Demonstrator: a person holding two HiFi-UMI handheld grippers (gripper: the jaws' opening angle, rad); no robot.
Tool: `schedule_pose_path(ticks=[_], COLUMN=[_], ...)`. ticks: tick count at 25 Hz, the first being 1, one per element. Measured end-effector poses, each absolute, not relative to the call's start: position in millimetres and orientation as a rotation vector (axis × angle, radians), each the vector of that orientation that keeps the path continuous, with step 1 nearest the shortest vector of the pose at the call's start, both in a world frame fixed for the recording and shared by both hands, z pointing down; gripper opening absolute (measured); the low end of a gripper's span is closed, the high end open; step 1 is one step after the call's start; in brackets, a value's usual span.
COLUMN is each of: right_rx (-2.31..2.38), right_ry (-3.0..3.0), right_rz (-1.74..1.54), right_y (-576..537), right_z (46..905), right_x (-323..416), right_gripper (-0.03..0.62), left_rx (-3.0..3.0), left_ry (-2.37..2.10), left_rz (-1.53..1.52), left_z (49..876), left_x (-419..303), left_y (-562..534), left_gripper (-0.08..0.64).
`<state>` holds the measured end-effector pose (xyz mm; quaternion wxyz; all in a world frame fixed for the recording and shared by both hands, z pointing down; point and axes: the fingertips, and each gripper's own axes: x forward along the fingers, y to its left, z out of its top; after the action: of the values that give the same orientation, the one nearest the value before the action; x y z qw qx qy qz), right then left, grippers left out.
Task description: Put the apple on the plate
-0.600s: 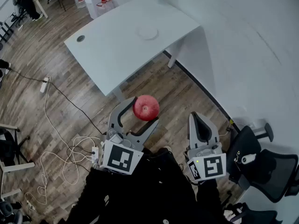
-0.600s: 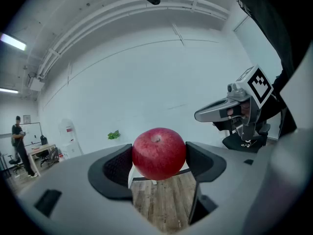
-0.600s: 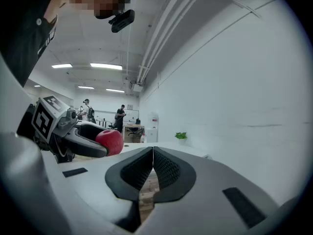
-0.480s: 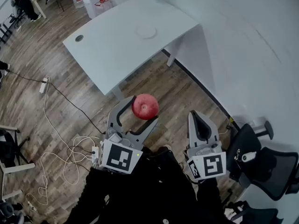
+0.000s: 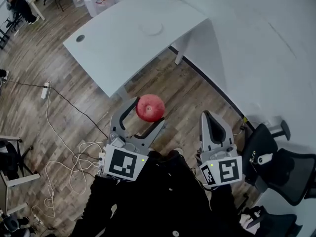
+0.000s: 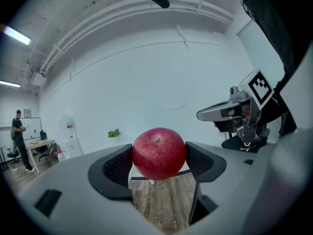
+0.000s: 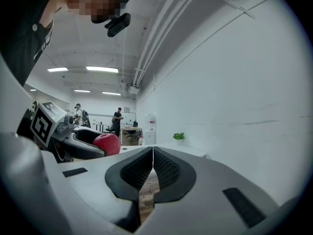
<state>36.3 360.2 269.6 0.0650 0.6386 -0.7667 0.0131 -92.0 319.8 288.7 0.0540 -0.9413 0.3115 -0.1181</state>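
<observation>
Your left tongs (image 6: 159, 161) wide, clamping the red apple (image 5: 150, 107) mid-frame, your right tongs (image 7: 153, 166) pressed together, empty, plate (image 5: 152, 28) on desk (image 5: 118, 51) above.

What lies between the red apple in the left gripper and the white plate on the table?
In the head view, only wood-plank floor and bare white tabletop separate the round red apple from the white round plate.
</observation>
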Motion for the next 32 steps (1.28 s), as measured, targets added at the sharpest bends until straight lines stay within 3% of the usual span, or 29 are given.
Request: schedule_pose_path(ticks=[21,32], right_rx=[1.932,1.827], right_ry=[-2.258,-2.314], right_rz=[0.030,0.012], right_y=[370.0,322.3], right_z=[277.4,281.7], right_x=[18.3,38.1], right_gripper=[0.041,0.041], left_rx=[-2.852,-2.804], left_ry=[0.998,1.103], left_rz=[-0.340,-0.358], left_z=[289.8,292.9], left_x=[-121.4,-103.6], left_y=[311.5,270.9], left_gripper=[0.354,0.354])
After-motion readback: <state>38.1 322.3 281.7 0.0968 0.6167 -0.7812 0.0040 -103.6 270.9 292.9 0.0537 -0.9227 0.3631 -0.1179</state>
